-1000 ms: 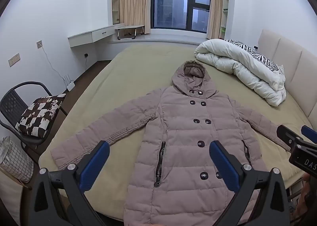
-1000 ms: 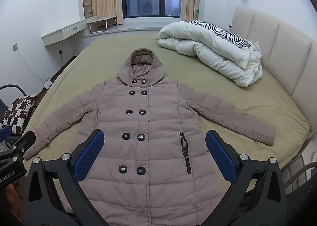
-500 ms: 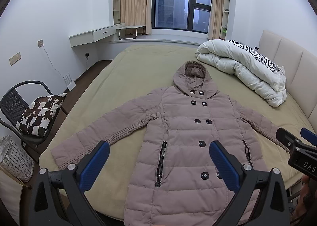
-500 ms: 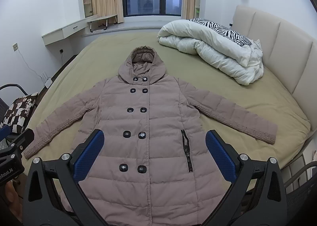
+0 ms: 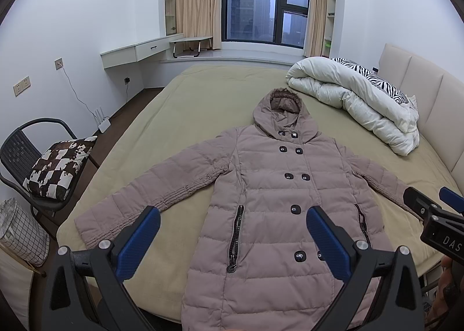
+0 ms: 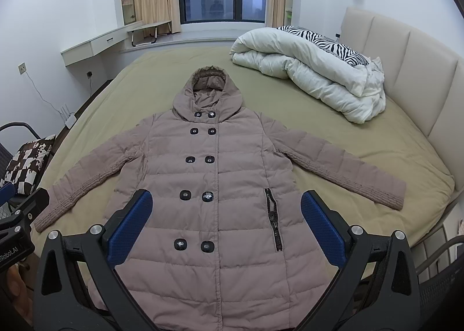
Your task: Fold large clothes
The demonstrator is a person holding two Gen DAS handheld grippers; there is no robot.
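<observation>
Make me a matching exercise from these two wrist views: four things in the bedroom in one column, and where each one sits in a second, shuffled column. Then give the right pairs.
Things
1. puffer coat
2. white duvet
3. checked cushion
4. router

Places
A. on the floor by the wall
B. spread flat, buttoned front up, on the bed with both sleeves out
C. on the seat of the black chair
D. bundled up near the headboard

Pairs: 1-B, 2-D, 3-C, 4-A
</observation>
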